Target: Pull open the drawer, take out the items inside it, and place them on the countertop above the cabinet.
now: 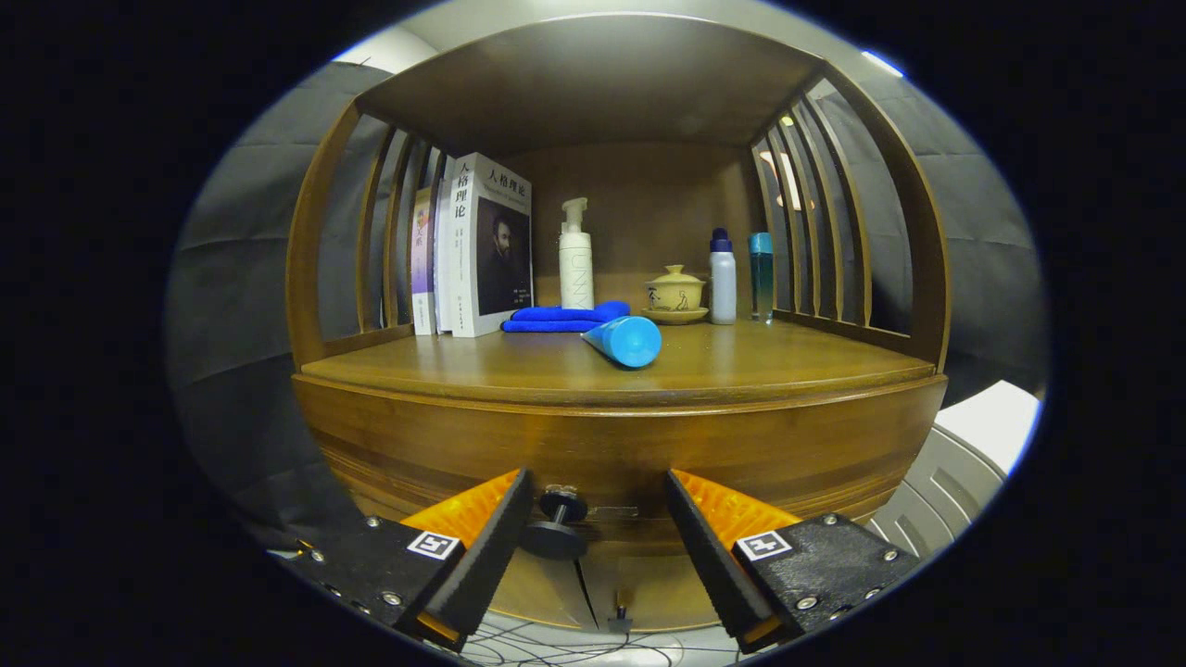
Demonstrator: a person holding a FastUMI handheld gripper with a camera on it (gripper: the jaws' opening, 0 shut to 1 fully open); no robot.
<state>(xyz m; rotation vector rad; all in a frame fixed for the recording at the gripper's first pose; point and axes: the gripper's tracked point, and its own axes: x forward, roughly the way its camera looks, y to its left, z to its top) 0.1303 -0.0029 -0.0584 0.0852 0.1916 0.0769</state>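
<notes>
Drawer (621, 454): curved wooden front just under the countertop's front edge, closed flush with the cabinet. Dark round knob (556, 528) at mid-front, projecting toward the camera.

Gripper (599, 508): fingers spread apart, released, holding nothing. The knob sits between them, close against the inner face of the left finger (491, 547); the right finger (709, 547) stands well clear of it.

Countertop (741, 366): polished wood, bowed front edge, roofed by an upper shelf and flanked by slatted side rails.

Items on the countertop:
- Blue tube (624, 339), lying on its side near the middle, closest to the front edge.
- Blue folded cloth (561, 318), just behind the tube.
- White pump bottle (575, 257), upright behind the cloth, near the back panel.
- Books (477, 245), standing upright at the back left corner, against the left rail.
- Lidded yellow tea bowl on a saucer (675, 295), right of the pump bottle.
- White bottle with a dark blue cap (722, 278), just beside the bowl.
- Teal bottle (761, 276), at the back right corner by the right rail.

Second small knob (620, 615), lower on the cabinet, below the fingers.
</notes>
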